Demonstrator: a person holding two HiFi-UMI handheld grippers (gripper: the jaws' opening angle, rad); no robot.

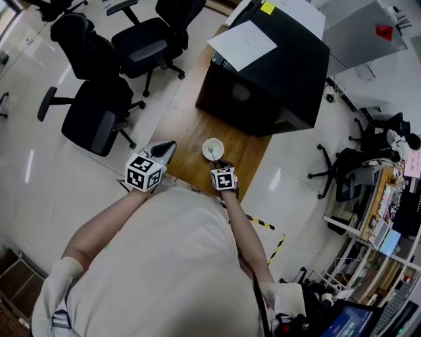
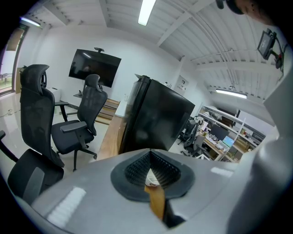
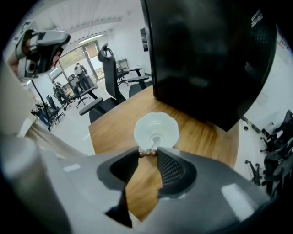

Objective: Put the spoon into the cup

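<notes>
White cup (image 1: pixel 213 149) on the desk (image 1: pixel 189 141) is holding the spoon (image 3: pixel 155 139) bowl. Right gripper (image 3: pixel 147 153) is clamping the handle in its fingers. Left gripper (image 2: pixel 151 156) is keeping its fingers clenched and empty.

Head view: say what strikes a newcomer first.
A big black box fills the far end of the wooden table, a white sheet on top. In front of it stands a white cup; the right gripper pinches a spoon whose bowl sits inside it.

Light is cast by a ceiling strip (image 2: pixel 145 11); the glossy floor (image 1: pixel 29 164) is streaked with glare. Gripper views are bowed at the edges, foregrounds blurred, the cup (image 3: pixel 156 130) washed out.
</notes>
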